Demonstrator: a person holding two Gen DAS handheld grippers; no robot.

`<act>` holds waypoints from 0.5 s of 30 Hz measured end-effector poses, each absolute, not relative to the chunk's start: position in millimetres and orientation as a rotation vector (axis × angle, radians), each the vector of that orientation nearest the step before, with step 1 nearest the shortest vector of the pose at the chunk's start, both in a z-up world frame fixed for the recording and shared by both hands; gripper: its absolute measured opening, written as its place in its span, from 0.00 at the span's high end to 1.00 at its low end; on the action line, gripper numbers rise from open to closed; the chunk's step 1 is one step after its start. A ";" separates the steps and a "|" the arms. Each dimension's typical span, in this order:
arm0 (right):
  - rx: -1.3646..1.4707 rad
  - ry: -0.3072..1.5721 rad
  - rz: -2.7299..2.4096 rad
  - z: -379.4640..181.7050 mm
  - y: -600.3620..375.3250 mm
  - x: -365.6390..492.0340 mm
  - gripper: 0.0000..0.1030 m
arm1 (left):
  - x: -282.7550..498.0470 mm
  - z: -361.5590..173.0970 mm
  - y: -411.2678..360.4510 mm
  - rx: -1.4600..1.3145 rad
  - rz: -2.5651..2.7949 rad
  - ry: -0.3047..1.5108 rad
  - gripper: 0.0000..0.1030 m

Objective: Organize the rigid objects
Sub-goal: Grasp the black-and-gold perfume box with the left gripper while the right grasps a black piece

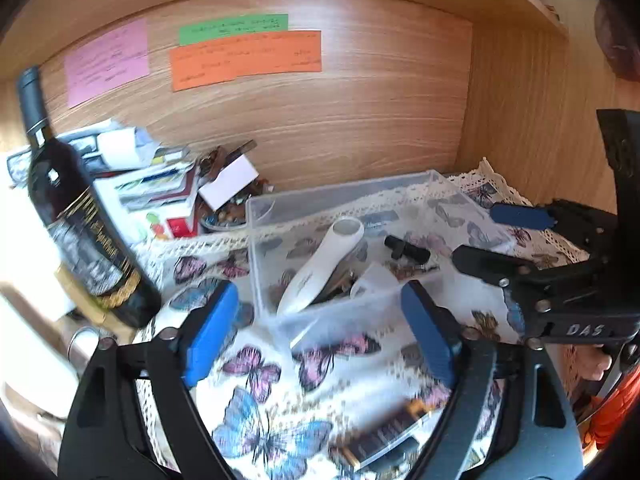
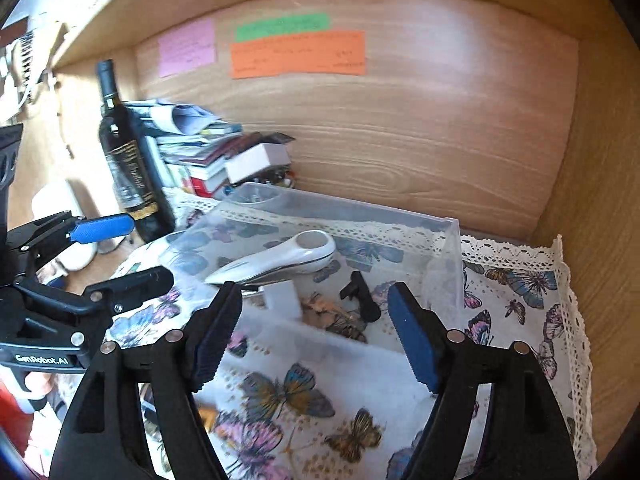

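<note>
Container: one clear plastic bin (image 1: 256, 248) (image 2: 448, 264) stood on the butterfly cloth (image 1: 256, 412) (image 2: 304, 392) inside a wooden alcove, near its back panel
Bin contents: one white handheld device (image 1: 320, 268) (image 2: 276, 260) lay slanted, its round end propped toward the back; one small black part (image 1: 406, 252) (image 2: 360, 296) lay beside it; a white block (image 2: 280, 298) and some brownish bits sat between them, too blurred to identify
Outside the bin: one dark flat item with gold ends (image 1: 384, 436) lay on the cloth nearer the cameras
Bottle: one dark wine bottle (image 1: 76, 216) (image 2: 128, 160) stood left of the bin, well apart
Papers: one stack of books and papers (image 1: 152, 176) (image 2: 192, 148) with one white box (image 1: 230, 182) (image 2: 256, 162) behind the bin
Notes on back panel: three, pink (image 1: 106, 60) (image 2: 186, 46), green (image 1: 234, 28) (image 2: 282, 26), orange (image 1: 246, 58) (image 2: 298, 54)
Left hand-held gripper (image 1: 320, 336) (image 2: 120, 248): jaws wide apart, holding nothing, poised just in front of the bin's near wall; contact could not be determined
Right hand-held gripper (image 2: 316, 336) (image 1: 492, 240): jaws wide apart, empty, at the bin's near edge above the cloth
</note>
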State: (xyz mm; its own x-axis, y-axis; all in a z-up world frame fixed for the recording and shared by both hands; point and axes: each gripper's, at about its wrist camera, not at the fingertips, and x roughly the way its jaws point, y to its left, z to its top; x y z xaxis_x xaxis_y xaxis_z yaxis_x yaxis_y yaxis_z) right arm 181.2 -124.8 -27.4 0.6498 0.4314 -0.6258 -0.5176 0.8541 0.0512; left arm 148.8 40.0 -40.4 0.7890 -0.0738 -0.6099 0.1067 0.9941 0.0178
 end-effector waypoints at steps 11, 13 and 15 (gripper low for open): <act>-0.113 0.732 0.523 -51.8 -139.8 142.3 0.21 | 125.4 -100.3 30.1 0.066 -0.164 0.854 0.13; -0.111 0.752 0.512 -58.7 -143.2 137.8 0.21 | 124.9 -110.6 24.3 0.067 -0.189 0.892 0.13; -0.106 0.773 0.503 -65.5 -147.5 133.0 0.21 | 124.4 -117.4 17.8 0.063 -0.228 0.917 0.13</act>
State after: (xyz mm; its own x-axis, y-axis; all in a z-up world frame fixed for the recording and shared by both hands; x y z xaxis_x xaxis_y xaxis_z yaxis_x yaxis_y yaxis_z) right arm 133.0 -147.5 -65.5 0.6045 0.3963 -0.6911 -0.4722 0.8769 0.0898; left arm 124.4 17.8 -117.4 0.5861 -0.1685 -0.7925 0.2225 0.9740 -0.0426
